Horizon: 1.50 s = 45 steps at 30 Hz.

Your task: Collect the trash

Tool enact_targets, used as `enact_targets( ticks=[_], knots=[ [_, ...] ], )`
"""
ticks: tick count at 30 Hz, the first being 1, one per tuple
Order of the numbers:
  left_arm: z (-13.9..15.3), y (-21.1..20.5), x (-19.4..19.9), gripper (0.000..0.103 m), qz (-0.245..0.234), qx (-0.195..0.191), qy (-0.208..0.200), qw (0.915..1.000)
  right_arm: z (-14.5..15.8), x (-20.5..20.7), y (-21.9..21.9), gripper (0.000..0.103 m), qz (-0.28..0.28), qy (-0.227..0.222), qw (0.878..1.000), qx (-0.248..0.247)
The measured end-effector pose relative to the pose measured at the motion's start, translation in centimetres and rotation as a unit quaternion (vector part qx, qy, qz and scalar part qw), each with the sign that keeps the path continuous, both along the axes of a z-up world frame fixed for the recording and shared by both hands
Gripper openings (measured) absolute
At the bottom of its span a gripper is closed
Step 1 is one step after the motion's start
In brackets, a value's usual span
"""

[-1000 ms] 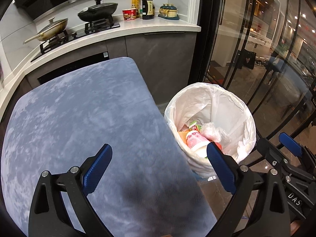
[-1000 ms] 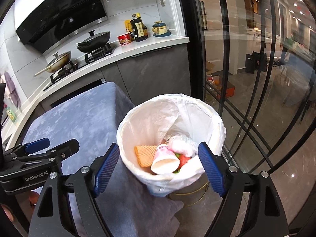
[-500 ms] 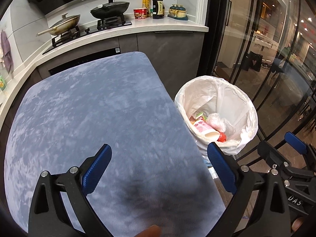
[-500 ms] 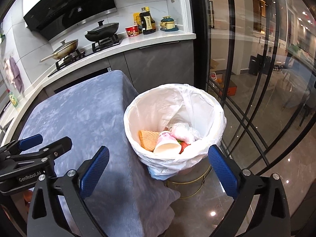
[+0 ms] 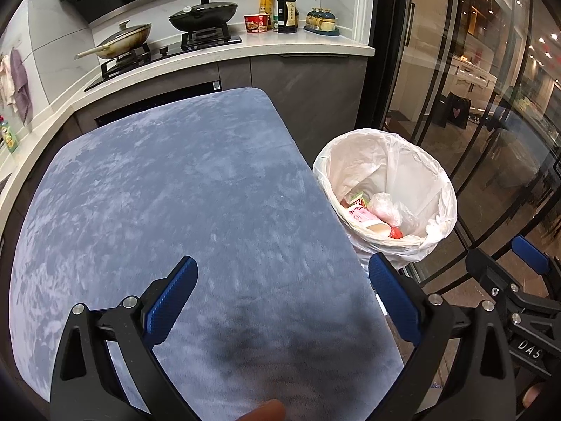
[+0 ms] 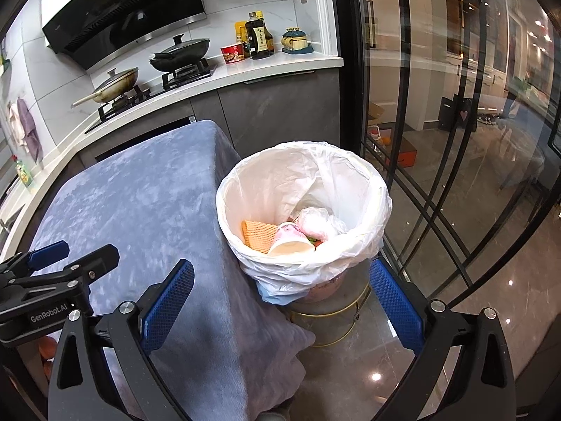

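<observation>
Both grippers stand with jaws wide and nothing between them, the left gripper (image 5: 282,301) over the near part of the blue-grey tablecloth (image 5: 175,189) and the right gripper (image 6: 280,301) just near of the white-lined bin (image 6: 371,189), which stands right of the table holding a pink cup (image 6: 291,240), a wafer (image 6: 257,233) and crumpled plastic (image 6: 317,222).
</observation>
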<state>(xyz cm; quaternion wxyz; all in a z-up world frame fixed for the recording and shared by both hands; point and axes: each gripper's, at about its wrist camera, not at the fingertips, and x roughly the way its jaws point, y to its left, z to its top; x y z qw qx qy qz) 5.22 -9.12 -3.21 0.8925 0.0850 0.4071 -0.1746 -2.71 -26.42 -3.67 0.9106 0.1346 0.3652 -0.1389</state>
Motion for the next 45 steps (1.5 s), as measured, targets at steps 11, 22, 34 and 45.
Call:
enact_targets(
  ticks=[11, 22, 34, 45],
  knots=[
    [0.0, -0.4, -1.1, 0.094, -0.005, 0.007, -0.006, 0.9999, 0.0, -0.8, 0.1, 0.097, -0.002, 0.0, 1.0, 0.003],
    [0.0, -0.7, -1.9, 0.094, -0.011, 0.01, -0.009, 0.9998, -0.2, -1.0, 0.2, 0.097, -0.001, 0.0, 1.0, 0.002],
    [0.0, -0.9, -2.3, 0.094, -0.008, 0.015, -0.012, 0.9998, -0.5, -1.5, 0.6, 0.097, 0.0, 0.004, 1.0, -0.001],
    [-0.1, -1.0, -2.6, 0.094, -0.011, 0.018, -0.01, 0.9997, -0.7, -2.0, 0.5, 0.097, -0.002, 0.006, 1.0, -0.005]
  ],
)
